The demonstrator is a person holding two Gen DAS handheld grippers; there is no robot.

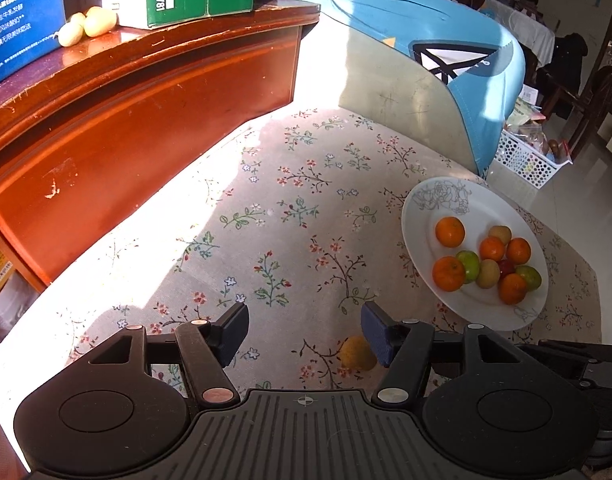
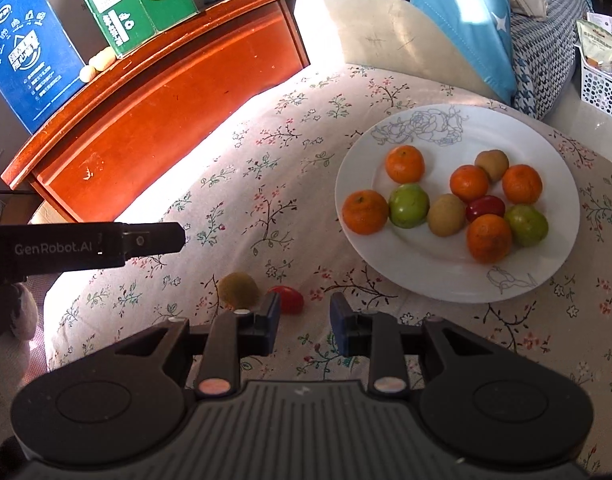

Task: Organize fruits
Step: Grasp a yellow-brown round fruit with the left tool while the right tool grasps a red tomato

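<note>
Kiwi point(image 1: 358, 354) partly hidden behind left gripper's point(image 1: 303, 330) right finger. Red tomato point(image 2: 290, 299) half behind right gripper's point(image 2: 303, 322) left finger. Blue box point(image 1: 19, 16) cut off at frame edge. Distant people too small to make out.

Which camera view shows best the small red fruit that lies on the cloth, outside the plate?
The right wrist view: the small red fruit lies half hidden behind a finger. The left wrist view does not show it.

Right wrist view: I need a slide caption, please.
Empty right tool above a flowered cloth, near a loose kiwi and small red fruit; plate holds nine fruits.
</note>
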